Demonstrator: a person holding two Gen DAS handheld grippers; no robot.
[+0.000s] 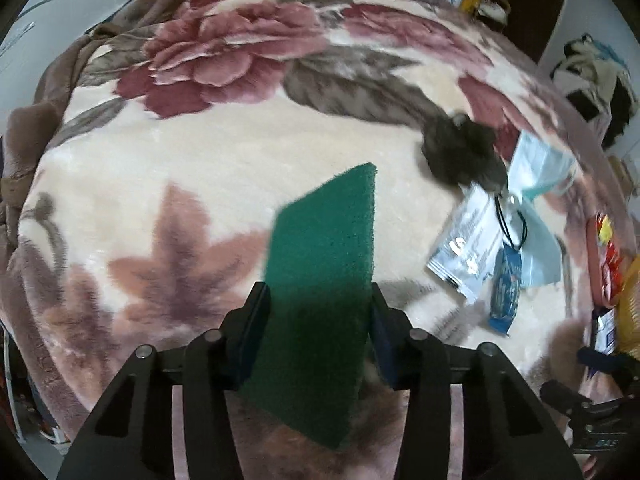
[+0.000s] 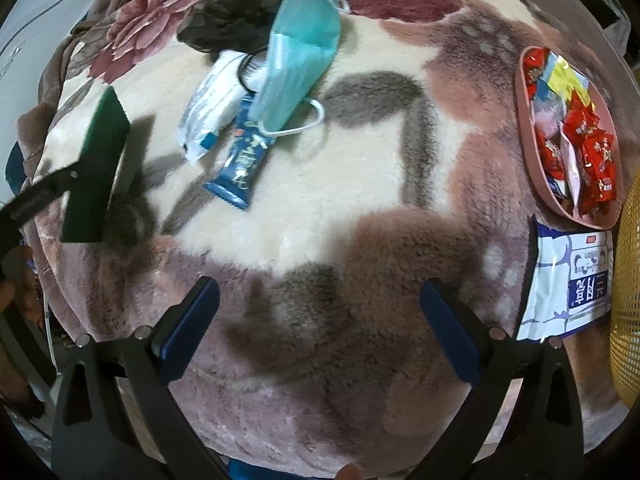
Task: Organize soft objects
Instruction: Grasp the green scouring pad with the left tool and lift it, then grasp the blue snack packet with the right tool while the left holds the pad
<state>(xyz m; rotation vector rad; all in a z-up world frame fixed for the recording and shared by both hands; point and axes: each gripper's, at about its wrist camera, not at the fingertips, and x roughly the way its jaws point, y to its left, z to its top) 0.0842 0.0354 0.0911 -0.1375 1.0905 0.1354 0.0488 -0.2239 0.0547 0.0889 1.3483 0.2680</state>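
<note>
My left gripper (image 1: 318, 300) is shut on a green scouring pad (image 1: 324, 272) and holds it upright above the floral blanket (image 1: 224, 168); the pad also shows at the left of the right wrist view (image 2: 98, 164). My right gripper (image 2: 320, 300) is open and empty over the blanket's near part. A dark fluffy pompom (image 1: 460, 152) (image 2: 236, 20), a light blue face mask (image 1: 540, 164) (image 2: 300, 52), a white packet (image 1: 466, 248) (image 2: 212, 108) and a blue snack bar (image 1: 506, 292) (image 2: 244, 156) lie in a pile.
A pink tray (image 2: 540, 168) of red wrapped snacks sits at the right. A white and blue pack (image 2: 568, 284) lies below it, next to a yellow mesh basket (image 2: 628, 292). Clutter stands beyond the bed's far right edge (image 1: 592, 76).
</note>
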